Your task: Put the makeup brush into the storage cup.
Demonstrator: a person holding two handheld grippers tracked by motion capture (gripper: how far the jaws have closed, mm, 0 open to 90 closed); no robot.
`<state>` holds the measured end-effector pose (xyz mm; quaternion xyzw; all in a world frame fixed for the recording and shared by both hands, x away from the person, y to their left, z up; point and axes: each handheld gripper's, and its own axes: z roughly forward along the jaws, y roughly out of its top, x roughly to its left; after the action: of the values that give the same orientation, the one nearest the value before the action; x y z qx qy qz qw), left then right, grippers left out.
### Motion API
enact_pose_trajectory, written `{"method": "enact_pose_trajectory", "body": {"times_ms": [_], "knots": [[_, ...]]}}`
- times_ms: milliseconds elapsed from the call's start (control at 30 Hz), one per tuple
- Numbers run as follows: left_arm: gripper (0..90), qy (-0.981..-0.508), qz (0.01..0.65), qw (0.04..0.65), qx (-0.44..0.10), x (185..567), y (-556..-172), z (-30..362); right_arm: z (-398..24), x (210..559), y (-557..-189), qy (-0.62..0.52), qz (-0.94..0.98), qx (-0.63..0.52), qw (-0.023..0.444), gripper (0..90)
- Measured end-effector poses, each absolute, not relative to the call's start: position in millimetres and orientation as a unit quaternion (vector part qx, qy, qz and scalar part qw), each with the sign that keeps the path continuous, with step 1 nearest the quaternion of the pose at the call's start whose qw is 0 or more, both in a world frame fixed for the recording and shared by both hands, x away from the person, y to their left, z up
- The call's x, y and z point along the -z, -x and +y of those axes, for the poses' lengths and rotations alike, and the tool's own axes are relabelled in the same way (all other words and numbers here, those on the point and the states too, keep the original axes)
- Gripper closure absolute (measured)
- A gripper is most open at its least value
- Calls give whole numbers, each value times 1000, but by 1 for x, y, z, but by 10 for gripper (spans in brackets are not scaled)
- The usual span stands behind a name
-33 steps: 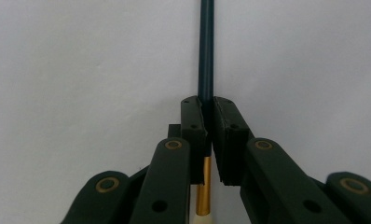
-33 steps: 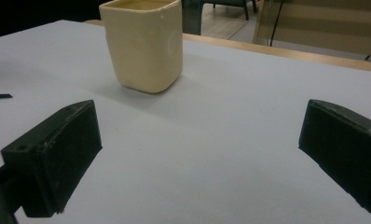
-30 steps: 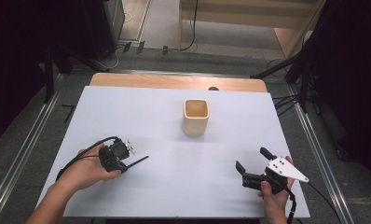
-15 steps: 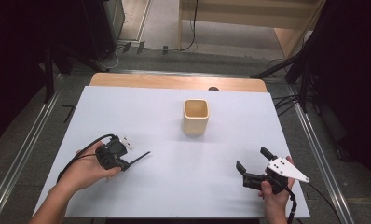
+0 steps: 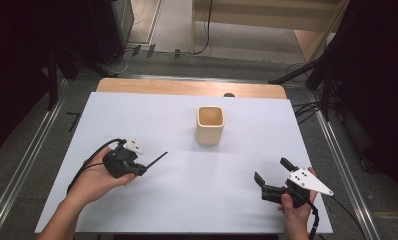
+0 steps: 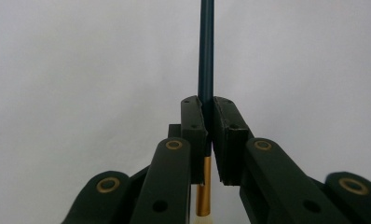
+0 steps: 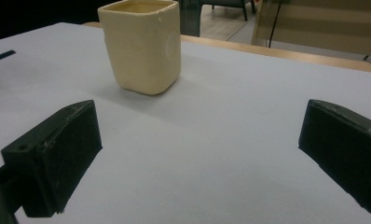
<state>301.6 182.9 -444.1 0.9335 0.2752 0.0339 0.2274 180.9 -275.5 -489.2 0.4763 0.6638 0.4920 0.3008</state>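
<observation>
The left gripper is still clamping the dark pencil low over the white table, and it's sitting slightly higher up the picture than a second ago. The right gripper is holding with jaws apart. The cream cup is standing mid-table, open surface all around.

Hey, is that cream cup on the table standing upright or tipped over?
Upright: the cup rests on its base, open mouth facing up.

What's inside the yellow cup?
The cup looks empty as far down as the high view sees; its very bottom is hidden by its walls. The pencil sits clamped in the left gripper.
</observation>
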Motion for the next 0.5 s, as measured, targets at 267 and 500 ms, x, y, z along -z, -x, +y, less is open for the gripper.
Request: {"method": "enact_pose_trajectory", "body": {"times_ms": [267,500], "knots": [[841,-915,286,282,-46,443,-300,184,-278,488,-181,-478,662,-493,301,0],[842,-888,299,341,-79,439,-297,185,-277,486,-183,-476,663,-494,300,0]]}}
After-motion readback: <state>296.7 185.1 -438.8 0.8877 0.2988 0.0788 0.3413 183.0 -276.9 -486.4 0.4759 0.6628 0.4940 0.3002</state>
